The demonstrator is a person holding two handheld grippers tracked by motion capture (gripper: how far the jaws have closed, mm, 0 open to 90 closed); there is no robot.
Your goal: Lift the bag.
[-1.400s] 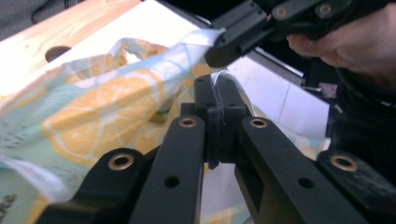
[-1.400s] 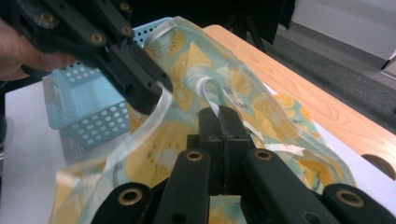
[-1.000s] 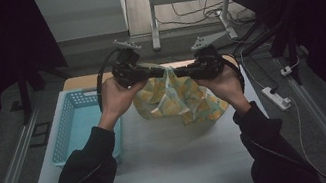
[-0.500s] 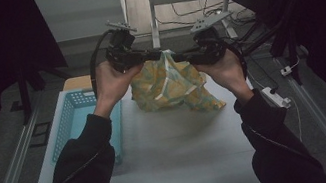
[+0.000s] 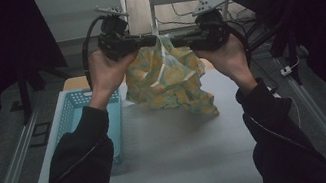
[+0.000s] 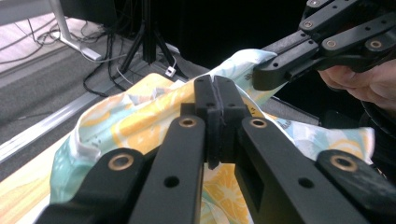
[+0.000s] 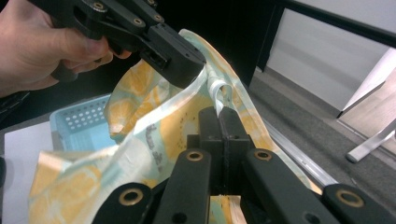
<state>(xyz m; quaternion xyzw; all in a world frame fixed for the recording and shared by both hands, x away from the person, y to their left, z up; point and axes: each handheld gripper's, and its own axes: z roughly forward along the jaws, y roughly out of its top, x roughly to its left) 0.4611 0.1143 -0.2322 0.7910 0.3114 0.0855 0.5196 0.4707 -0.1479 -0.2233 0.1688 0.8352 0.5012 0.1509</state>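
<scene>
cloth: a yellow-and-mint cloth with an orange-slice print hangs in the upper middle of the high view, strung between the two grippers, its lower corner trailing down to the right toward the grey table.
left gripper: in the upper left-centre of the high view, held level and pointing toward the frame's middle. in the left gripper view its jaws stand pressed together with the fabric's top edge pinched in them.
right gripper: in the upper right-centre of the high view, pointing back at the other one. in the right gripper view the jaws are clamped tight on a white hem loop of the cloth.
basket: a light blue perforated basket sits at the left edge of the table, below and left of the cloth, apart from it.
what changed: a second ago both hands sat lower in the high view and the cloth bunched low, against the table. now both hands are higher, and most of the fabric hangs free, with only the low right corner near or on the surface.
what it means: judged from this, the cloth is picked up and being raised by its top edge. spreading the grippers would open it out for folding or for moving it to the basket.
risk: both grips sit close together on one edge, so the cloth stays bunched.
</scene>
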